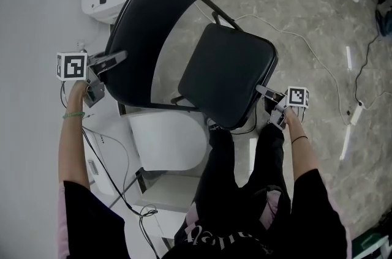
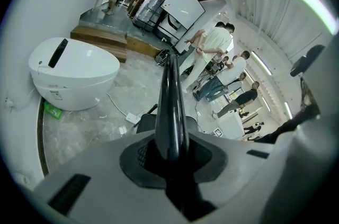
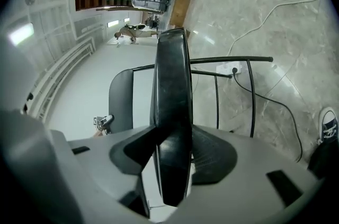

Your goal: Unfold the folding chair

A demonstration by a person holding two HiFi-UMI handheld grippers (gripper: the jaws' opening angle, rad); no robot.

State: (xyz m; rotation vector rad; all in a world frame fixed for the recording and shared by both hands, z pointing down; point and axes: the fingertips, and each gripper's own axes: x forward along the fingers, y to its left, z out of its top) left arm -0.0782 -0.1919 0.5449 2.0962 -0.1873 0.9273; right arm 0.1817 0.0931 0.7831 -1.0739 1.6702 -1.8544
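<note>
Marble floor carries the folding chair at frame centre. Nearest, the right gripper sits released around the seat edge; farther, the left gripper clenches the backrest rim. Likely stiff, heavyish steel with slick padding, so hold the rims. Its long axis runs from upper left to lower right, seat end lower right.

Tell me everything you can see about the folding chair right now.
The folding chair is black, with a thin metal tube frame and a padded, leathery backrest and seat. It is partly unfolded, the seat swung out from the backrest. The left gripper is clamped on the backrest's edge; the seat's edge sits between the open jaws of the right gripper.
</note>
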